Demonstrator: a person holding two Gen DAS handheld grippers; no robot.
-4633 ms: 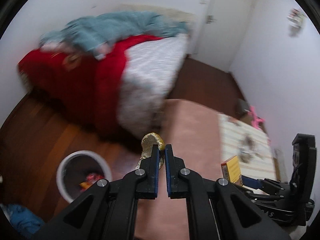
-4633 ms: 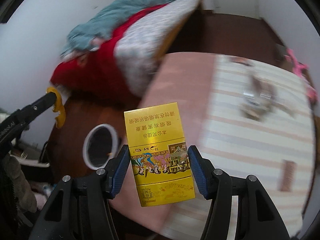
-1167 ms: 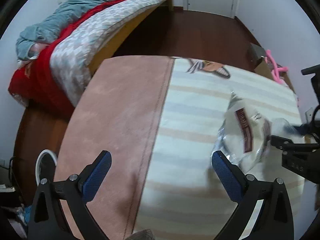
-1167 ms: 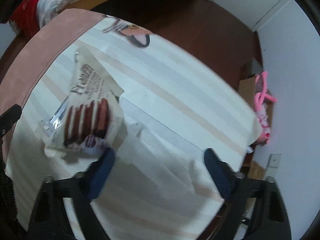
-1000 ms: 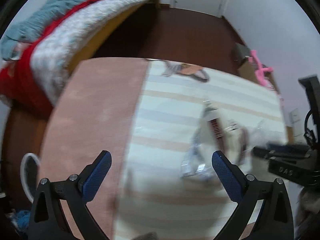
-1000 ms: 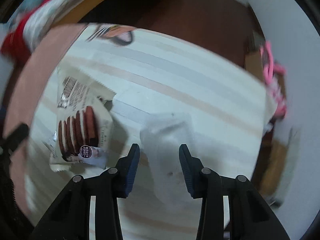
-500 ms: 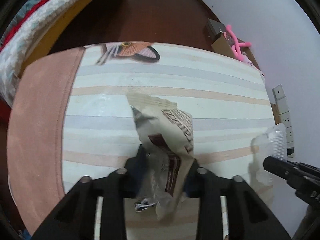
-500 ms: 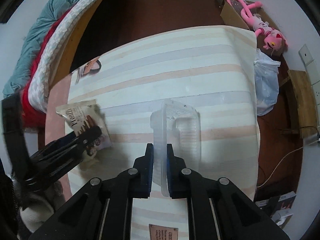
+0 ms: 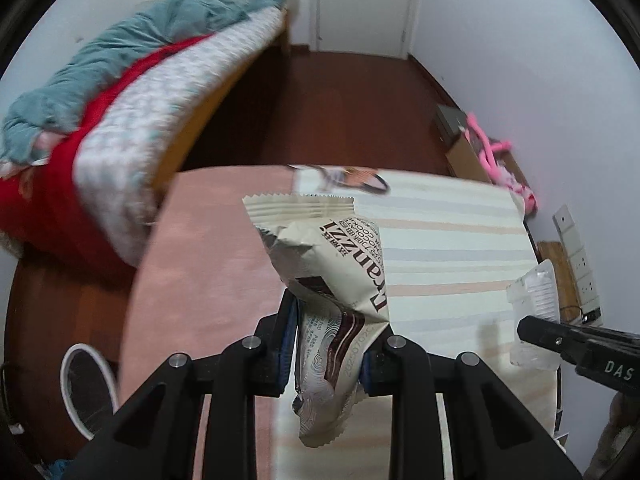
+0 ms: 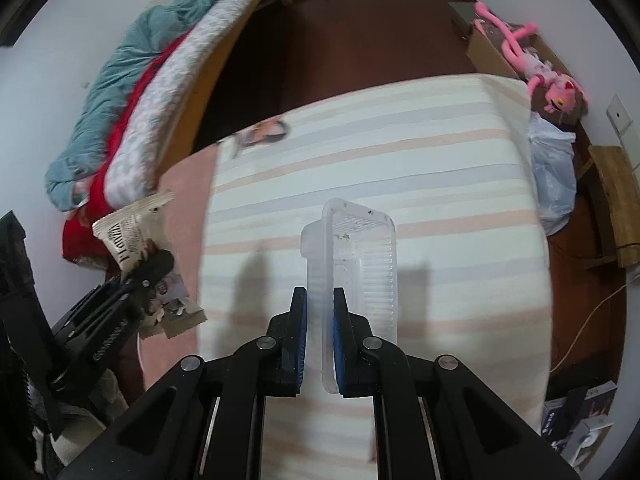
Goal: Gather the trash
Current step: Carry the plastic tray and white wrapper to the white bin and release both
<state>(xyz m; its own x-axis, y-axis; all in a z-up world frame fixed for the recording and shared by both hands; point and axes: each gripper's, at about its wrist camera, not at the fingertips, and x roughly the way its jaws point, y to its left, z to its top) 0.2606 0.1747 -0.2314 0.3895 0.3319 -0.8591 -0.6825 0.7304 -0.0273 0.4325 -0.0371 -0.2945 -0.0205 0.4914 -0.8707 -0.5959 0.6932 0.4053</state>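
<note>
My left gripper (image 9: 328,336) is shut on a cream cookie wrapper (image 9: 332,276) with brown print and holds it up above the table. The left gripper (image 10: 154,266) and wrapper (image 10: 128,232) also show at the left of the right wrist view. My right gripper (image 10: 320,340) is shut on the rim of a clear plastic tray (image 10: 356,264), lifted above the striped cloth. The right gripper's tip (image 9: 532,330) and the tray (image 9: 536,296) show at the right of the left wrist view. A white bin (image 9: 86,392) stands on the floor at lower left.
The table has a striped cloth (image 10: 400,168) and a pink cover (image 9: 208,280). A bed (image 9: 132,96) with red and teal blankets stands beyond. A pink plush toy (image 10: 536,64), a box and a plastic bag (image 10: 554,176) lie at the right. Dark wooden floor (image 9: 340,108) runs to the door.
Both grippers have lifted off the table with their loads. The left one has swung up and left with the wrapper; the bin has come back into its view.
</note>
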